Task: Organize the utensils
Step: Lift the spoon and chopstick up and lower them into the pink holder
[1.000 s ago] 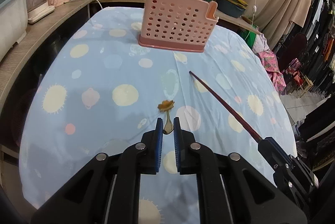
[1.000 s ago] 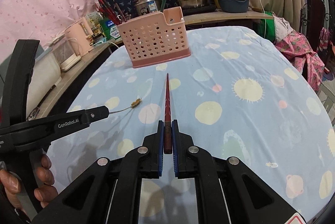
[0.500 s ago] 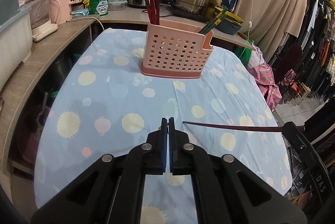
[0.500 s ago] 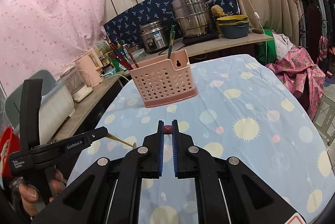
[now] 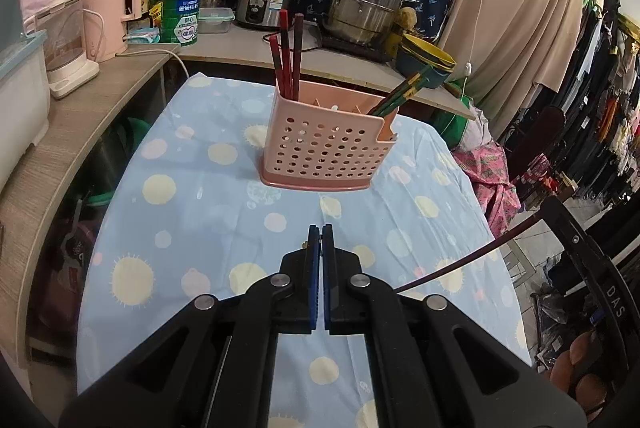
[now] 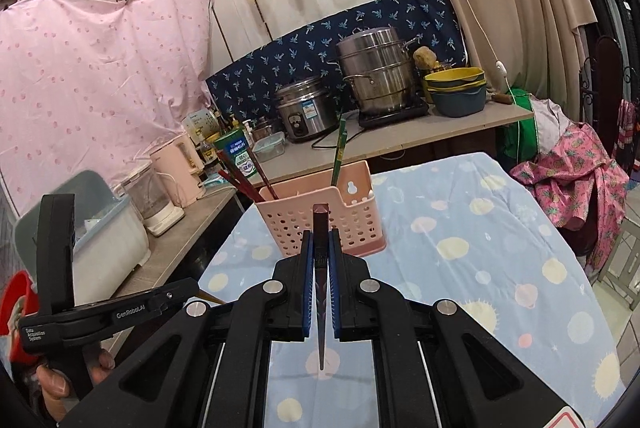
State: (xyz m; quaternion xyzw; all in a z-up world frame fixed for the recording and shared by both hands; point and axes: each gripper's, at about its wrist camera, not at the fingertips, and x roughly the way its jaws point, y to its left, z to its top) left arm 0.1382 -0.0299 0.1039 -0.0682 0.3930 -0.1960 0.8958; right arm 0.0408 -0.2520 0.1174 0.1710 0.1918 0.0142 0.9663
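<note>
Chopstick (image 6: 321, 228), dark red, is clamped between the closed blue pads of the right gripper (image 6: 320, 240), above the blue spotted table cloth (image 5: 192, 188) and short of the pink holder (image 5: 328, 156). The grip sits near the thick, squared end. The tapered tip hangs down and back under the jaws.

The left gripper (image 5: 321, 232) is shut. Only a short gold-coloured stub (image 6: 210, 297) shows past its fingertips, so it appears to pinch a thin metal utensil. What kind cannot be told. A person's hand (image 6: 60, 384) holds that tool at the lower left.

The holder stands upright on the cloth. Red chopsticks (image 5: 286, 56) stand in its left compartment and green ones (image 5: 400, 92) lean out of the right.

Assessment of handling:
- The chopstick looks light, stiff and smooth-finished.
- Held this far from its middle, it may pivot or slide between the pads.
- A firmer hold would lie somewhat further along the shaft.
- It should go tip-first into the left compartment with its matching set.
- The perforated holder looks light and could shift if struck.
</note>
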